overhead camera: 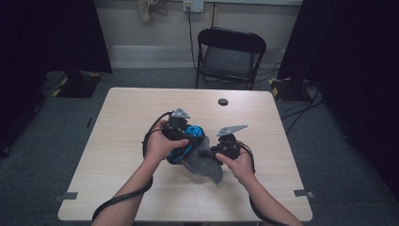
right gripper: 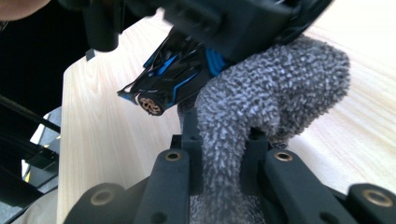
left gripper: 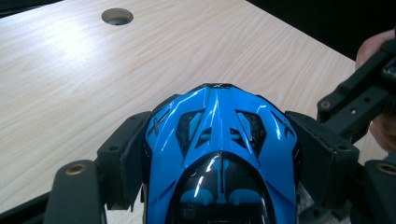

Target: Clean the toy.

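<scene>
1. High view, left edge: dark curtain (overhead camera: 51, 35) hanging down to grey carpet floor (overhead camera: 42, 141), black stand base (overhead camera: 77, 84) with yellow-black tape beside it.
2. Centre: pale wood-grain tabletop (overhead camera: 122, 122), square with rounded corners, round cable hole (overhead camera: 223, 101) near its far edge; grey tape tabs (overhead camera: 66, 196) at both near corners.
3. Behind the tabletop: black folding chair (overhead camera: 230, 54) against a pale wall, wall socket (overhead camera: 193, 5) above with a cord hanging down.
4. Right edge: more dark curtain, loose cables (overhead camera: 301, 110) on the carpet.
5. Left gripper (overhead camera: 178, 134), held in the left hand (overhead camera: 160, 143) over the middle of the tabletop; fingers (left gripper: 128, 156) pinching a blue toy car (left gripper: 219, 154) by its two sides, nose pointing away in the left gripper view.
6. Blue toy car raised above the tabletop, glossy blue body with black panels; small white mark on the black nose tip, too small to read.
7. Grey cloth (right gripper: 275, 98), nubby, touching the underside of the car in the right gripper view, draped down onto the tabletop in the high view.
8. Right gripper (overhead camera: 225, 150), in the right hand (overhead camera: 240, 165) just beside the left; fingers (right gripper: 254, 158) closed on a fold of the grey cloth.
9. No other readable brand or label anywhere.
</scene>
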`<state>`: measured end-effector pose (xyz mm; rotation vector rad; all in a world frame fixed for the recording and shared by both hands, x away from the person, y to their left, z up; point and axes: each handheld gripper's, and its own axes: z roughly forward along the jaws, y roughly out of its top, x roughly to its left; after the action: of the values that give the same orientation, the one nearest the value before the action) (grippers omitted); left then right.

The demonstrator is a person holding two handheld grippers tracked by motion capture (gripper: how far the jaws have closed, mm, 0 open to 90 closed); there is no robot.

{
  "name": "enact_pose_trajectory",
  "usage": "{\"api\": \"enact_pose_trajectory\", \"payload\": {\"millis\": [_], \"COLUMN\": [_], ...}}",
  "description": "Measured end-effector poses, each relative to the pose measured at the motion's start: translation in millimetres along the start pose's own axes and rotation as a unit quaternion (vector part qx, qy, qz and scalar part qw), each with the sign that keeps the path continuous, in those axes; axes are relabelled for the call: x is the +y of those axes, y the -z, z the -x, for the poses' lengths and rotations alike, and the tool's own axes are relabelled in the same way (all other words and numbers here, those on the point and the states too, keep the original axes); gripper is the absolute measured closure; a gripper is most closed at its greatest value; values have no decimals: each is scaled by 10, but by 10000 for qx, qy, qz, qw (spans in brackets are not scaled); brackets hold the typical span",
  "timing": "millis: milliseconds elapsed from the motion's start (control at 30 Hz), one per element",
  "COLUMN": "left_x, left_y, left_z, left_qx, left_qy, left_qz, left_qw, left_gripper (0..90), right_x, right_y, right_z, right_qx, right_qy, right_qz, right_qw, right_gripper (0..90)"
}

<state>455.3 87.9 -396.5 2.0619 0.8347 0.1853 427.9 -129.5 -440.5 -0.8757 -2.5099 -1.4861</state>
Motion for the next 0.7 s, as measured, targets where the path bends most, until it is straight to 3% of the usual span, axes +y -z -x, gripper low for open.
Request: {"api": "enact_pose_trajectory", "payload": {"millis": [400, 700], "left_x": [73, 61], "left_y": [-9, -7], "left_z": [-27, -56], "left_qx": [117, 165], "left_qy": [67, 162], "left_qz": [99, 171], "left_qw": [9999, 9996], "left_gripper": [262, 262], "right_x": [-10, -38], "right_y": [-178, -205], "right_z": [-163, -229], "right_qx": [175, 376], "right_qy": [349, 536], "right_qz": [-387, -620], "right_qw": [9985, 9959], "right_gripper": [776, 776]}}
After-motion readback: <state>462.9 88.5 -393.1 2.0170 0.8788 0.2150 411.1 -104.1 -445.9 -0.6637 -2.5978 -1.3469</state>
